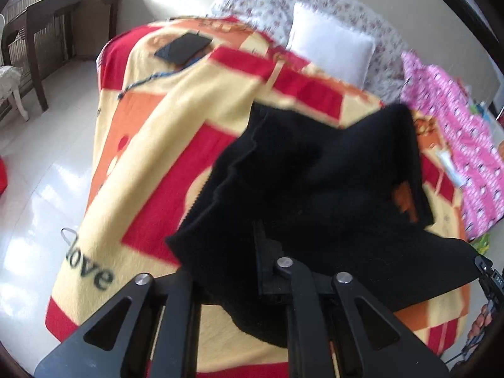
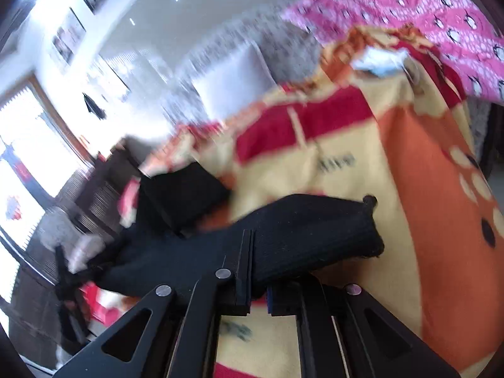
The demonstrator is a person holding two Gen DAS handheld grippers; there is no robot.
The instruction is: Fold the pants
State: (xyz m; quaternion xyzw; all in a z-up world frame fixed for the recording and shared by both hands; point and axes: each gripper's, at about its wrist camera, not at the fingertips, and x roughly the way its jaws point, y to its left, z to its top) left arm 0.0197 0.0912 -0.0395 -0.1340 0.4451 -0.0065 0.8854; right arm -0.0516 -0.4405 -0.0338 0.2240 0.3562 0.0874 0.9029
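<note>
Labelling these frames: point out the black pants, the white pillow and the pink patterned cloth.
black pants (image 1: 315, 170): left wrist view, middle of the lifted fabric.
white pillow (image 1: 330, 47): left wrist view, its face.
pink patterned cloth (image 2: 425, 3): right wrist view, its upper spread.

bed: my pants (image 1: 315, 170) lie on the blanket (image 1: 163, 119) | far end: pillow (image 1: 330, 50) behind the blanket | far left on blanket: a flat case (image 1: 184, 47) | right of pants: a quilt (image 1: 456, 132) | left of bed: floor (image 1: 41, 182), desk (image 1: 63, 3) beyond it | my left tongs (image 1: 267, 271) and right tongs (image 2: 252, 261) both clamp the pants' near edge
</note>
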